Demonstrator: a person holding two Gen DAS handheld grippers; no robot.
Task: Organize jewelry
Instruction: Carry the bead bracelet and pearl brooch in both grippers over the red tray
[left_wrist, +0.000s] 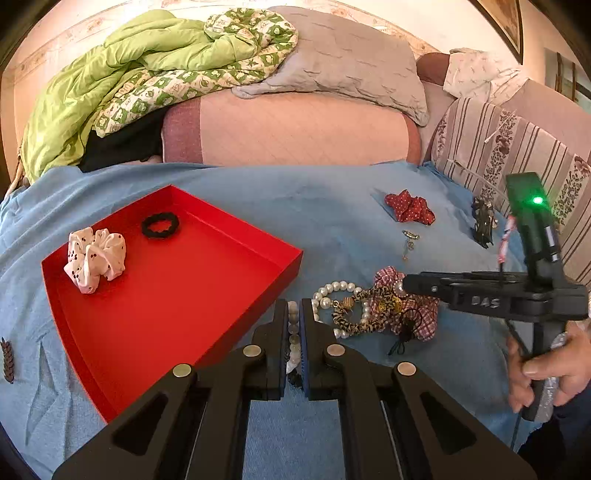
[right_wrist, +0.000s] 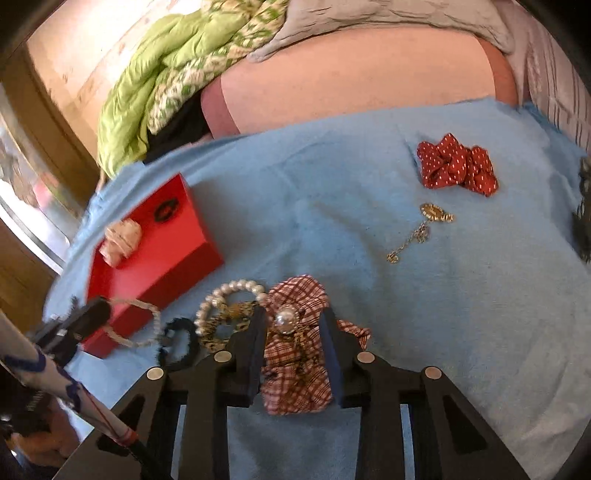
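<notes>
My left gripper (left_wrist: 294, 314) is shut on a shell-bead bracelet (left_wrist: 293, 334) just right of the red tray (left_wrist: 207, 225); the bracelet also shows in the right wrist view (right_wrist: 142, 325). The tray holds a white cherry-print scrunchie (left_wrist: 95, 259) and a black scrunchie (left_wrist: 160, 224). My right gripper (right_wrist: 293, 321) straddles a red plaid scrunchie (right_wrist: 295, 365) with a pearl brooch (right_wrist: 285, 319); its jaws stand apart, touching the cloth. A pearl bracelet (right_wrist: 229, 291) and a leopard-print tie (left_wrist: 364, 321) lie beside it.
A red polka-dot scrunchie (right_wrist: 456, 164), a gold chain brooch (right_wrist: 421, 230) and a dark hair claw (left_wrist: 484, 221) lie on the blue cloth (right_wrist: 332, 206). A small black scrunchie (right_wrist: 181, 343) lies near the tray. Bedding and pillows are piled behind.
</notes>
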